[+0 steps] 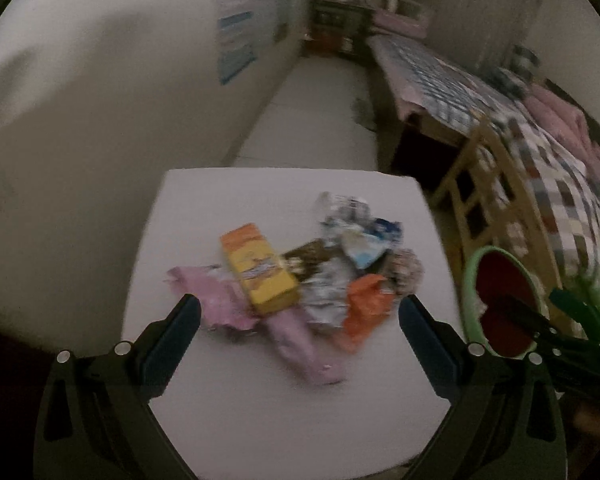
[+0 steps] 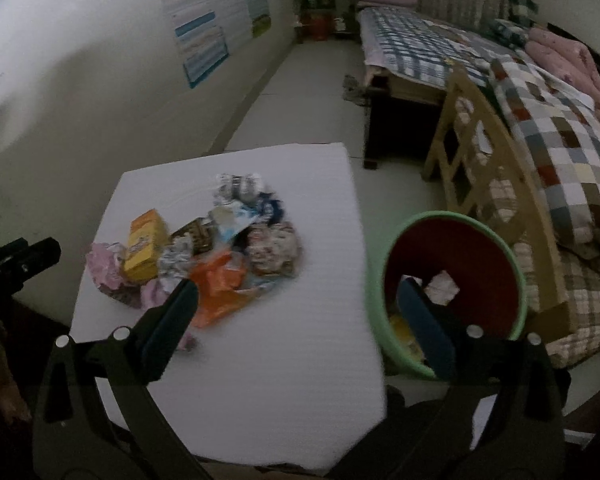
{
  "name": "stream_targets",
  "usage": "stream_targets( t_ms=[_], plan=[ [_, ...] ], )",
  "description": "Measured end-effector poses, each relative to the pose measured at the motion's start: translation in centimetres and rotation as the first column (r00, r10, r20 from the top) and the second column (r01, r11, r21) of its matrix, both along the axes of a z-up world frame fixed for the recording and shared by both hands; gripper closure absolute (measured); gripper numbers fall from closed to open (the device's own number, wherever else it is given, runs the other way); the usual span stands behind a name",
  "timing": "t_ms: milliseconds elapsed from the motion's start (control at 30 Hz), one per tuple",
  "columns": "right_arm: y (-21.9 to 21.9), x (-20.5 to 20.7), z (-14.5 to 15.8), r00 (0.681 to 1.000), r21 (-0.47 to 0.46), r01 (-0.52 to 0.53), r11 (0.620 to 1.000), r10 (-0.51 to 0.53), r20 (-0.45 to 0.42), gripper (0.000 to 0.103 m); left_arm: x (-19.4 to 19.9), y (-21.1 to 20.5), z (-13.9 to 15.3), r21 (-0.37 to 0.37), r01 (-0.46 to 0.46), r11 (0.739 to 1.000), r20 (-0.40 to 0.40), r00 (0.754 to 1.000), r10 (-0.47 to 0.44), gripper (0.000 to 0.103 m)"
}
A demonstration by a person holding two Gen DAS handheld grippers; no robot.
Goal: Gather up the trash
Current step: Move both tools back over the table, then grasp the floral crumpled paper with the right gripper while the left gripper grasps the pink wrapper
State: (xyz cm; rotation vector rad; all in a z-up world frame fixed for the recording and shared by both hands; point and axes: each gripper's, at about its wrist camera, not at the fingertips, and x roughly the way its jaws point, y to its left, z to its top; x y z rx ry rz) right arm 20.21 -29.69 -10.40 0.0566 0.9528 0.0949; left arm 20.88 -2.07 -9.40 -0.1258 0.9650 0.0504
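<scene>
A pile of trash lies on the white table point(image 1: 260, 420): a yellow-orange box point(image 1: 258, 268), a pink wrapper point(image 1: 292, 340), an orange wrapper point(image 1: 366, 312), silver and blue wrappers point(image 1: 360, 232). My left gripper point(image 1: 298, 312) is open and empty, just in front of the pile. The pile also shows in the right wrist view, with the box point(image 2: 145, 246) and orange wrapper point(image 2: 218, 284). My right gripper point(image 2: 298, 296) is open and empty, above the table's right edge. A green bin with a red inside point(image 2: 460, 256) stands right of the table and holds some trash.
A wooden chair point(image 2: 488, 160) stands behind the bin point(image 1: 500, 304). A bed with a checked quilt point(image 2: 560, 128) fills the right side. A wall with a poster point(image 2: 212, 12) runs along the left. White floor point(image 2: 300, 96) stretches beyond the table point(image 2: 260, 380).
</scene>
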Motion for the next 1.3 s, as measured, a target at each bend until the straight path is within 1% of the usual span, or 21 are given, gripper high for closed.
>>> stream_targets(
  t_ms=[67, 133, 267, 400, 567, 667, 733, 867, 933, 1000, 1067, 1200, 1300],
  plan=[
    [1.0, 0.0, -0.2, 1.0, -0.007, -0.004, 1.0, 0.004, 0.0, 0.005, -0.5, 1.5, -0.5, -0.007, -0.028, 1.0, -0.008, 1.0, 0.028, 0.008],
    [1.8, 0.3, -0.7, 1.0, -0.01, -0.013, 1.0, 0.013, -0.011, 0.005, -1.0, 3.1, -1.1, -0.03, -0.046, 0.998, -0.023, 0.999, 0.045, 0.008],
    [3.4, 0.7, -1.8, 0.999, -0.047, -0.03, 0.998, 0.028, -0.033, 0.005, -1.8, 5.8, -2.9, -0.034, -0.074, 0.997, -0.063, 0.995, 0.071, 0.008],
    [4.2, 1.3, -3.2, 0.998, -0.072, -0.032, 0.997, 0.028, -0.064, 0.005, -2.6, 8.4, -4.5, -0.087, -0.095, 0.992, -0.08, 0.993, 0.088, 0.008],
    [4.7, 1.9, -4.6, 0.996, -0.094, -0.026, 0.995, 0.018, -0.091, 0.005, -2.6, 10.2, -6.8, -0.092, -0.127, 0.988, -0.122, 0.986, 0.115, 0.008],
    [4.6, 2.3, -5.4, 0.995, -0.104, -0.016, 0.994, 0.005, -0.103, 0.005, -2.0, 10.4, -8.2, -0.094, -0.121, 0.988, -0.14, 0.984, 0.107, 0.008],
    [4.5, 2.7, -5.9, 0.995, -0.104, -0.02, 0.994, 0.01, -0.098, 0.005, -1.4, 10.4, -9.0, -0.11, -0.122, 0.986, -0.152, 0.983, 0.105, 0.008],
    [4.2, 3.8, -7.1, 0.994, -0.108, -0.023, 0.994, 0.011, -0.111, 0.005, -0.2, 11.0, -11.1, -0.197, -0.161, 0.967, -0.186, 0.975, 0.124, 0.008],
    [4.0, 4.4, -7.6, 0.993, -0.094, -0.023, 0.995, 0.012, -0.115, 0.005, 0.4, 11.2, -12.0, -0.212, -0.187, 0.959, -0.201, 0.969, 0.145, 0.008],
    [3.8, 5.3, -8.3, 0.992, -0.097, -0.023, 0.995, 0.011, -0.127, 0.005, 1.2, 11.6, -13.0, -0.24, -0.222, 0.945, -0.228, 0.959, 0.168, 0.008],
    [3.7, 6.3, -9.0, 0.991, -0.101, -0.021, 0.995, 0.008, -0.136, 0.005, 1.9, 11.8, -13.8, -0.256, -0.24, 0.937, -0.241, 0.954, 0.179, 0.008],
    [3.7, 8.3, -10.3, 0.988, -0.093, -0.017, 0.995, 0.003, -0.157, 0.007, 3.2, 12.1, -15.2, -0.313, -0.248, 0.917, -0.251, 0.953, 0.172, 0.008],
    [3.9, 9.7, -11.3, 0.985, -0.095, -0.02, 0.995, 0.003, -0.171, 0.009, 4.0, 11.9, -15.9, -0.324, -0.253, 0.912, -0.256, 0.951, 0.173, 0.009]
  ],
)
